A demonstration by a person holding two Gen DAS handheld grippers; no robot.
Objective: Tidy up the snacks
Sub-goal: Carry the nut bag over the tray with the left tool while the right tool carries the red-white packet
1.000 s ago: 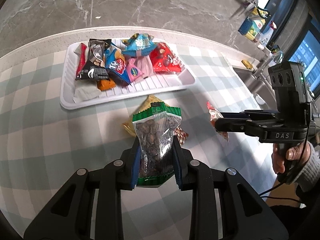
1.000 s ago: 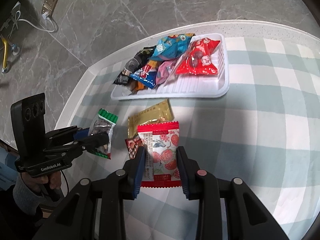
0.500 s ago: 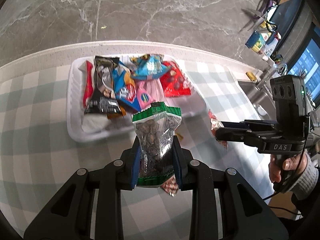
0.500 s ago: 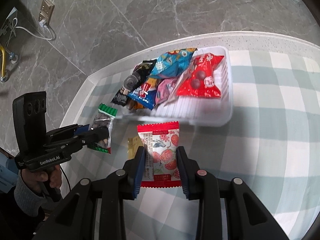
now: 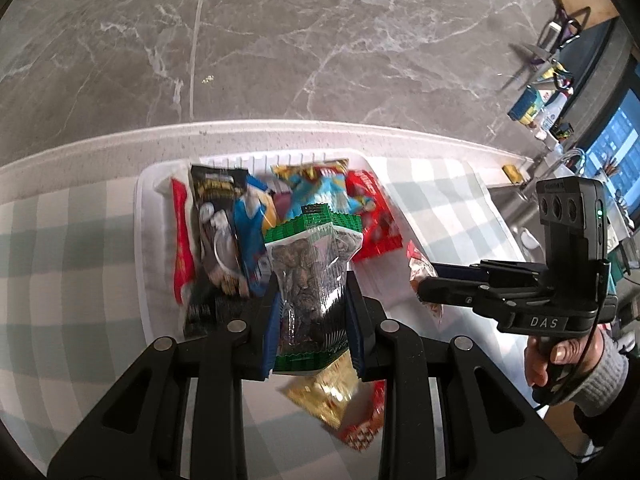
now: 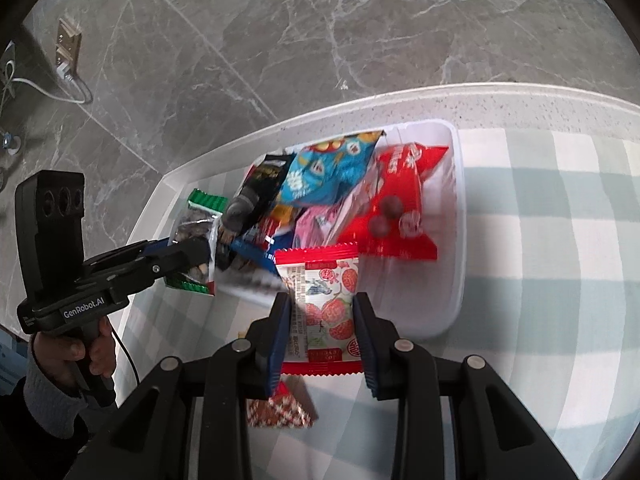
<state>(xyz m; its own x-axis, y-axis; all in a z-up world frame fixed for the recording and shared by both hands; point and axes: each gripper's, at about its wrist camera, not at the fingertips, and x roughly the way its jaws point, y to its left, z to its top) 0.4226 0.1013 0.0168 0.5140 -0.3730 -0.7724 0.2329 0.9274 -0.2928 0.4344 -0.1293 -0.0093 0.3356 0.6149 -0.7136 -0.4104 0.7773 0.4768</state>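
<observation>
My left gripper (image 5: 312,292) is shut on a clear green-topped packet of dark nuts (image 5: 310,264), held above the near part of the white tray (image 5: 146,248). The same packet (image 6: 196,236) and left gripper (image 6: 200,256) show at the left of the right wrist view. My right gripper (image 6: 320,308) is shut on a red-edged strawberry packet (image 6: 324,292) over the tray's (image 6: 456,208) near edge. That right gripper (image 5: 424,284) appears in the left wrist view holding its packet (image 5: 418,268). The tray holds several snack packs, among them a blue bag (image 6: 328,172) and a red bag (image 6: 396,208).
On the checked tablecloth (image 5: 72,264) near me lie a gold packet (image 5: 332,392) and a small red-patterned packet (image 6: 280,408). The table's white rim (image 5: 280,130) curves behind the tray, with grey marble floor beyond. A sink and bottles (image 5: 536,108) stand at the right.
Both grippers have carried their packets forward from over the cloth to over the tray. The gold and red-patterned packets on the cloth now lie behind the fingers.
</observation>
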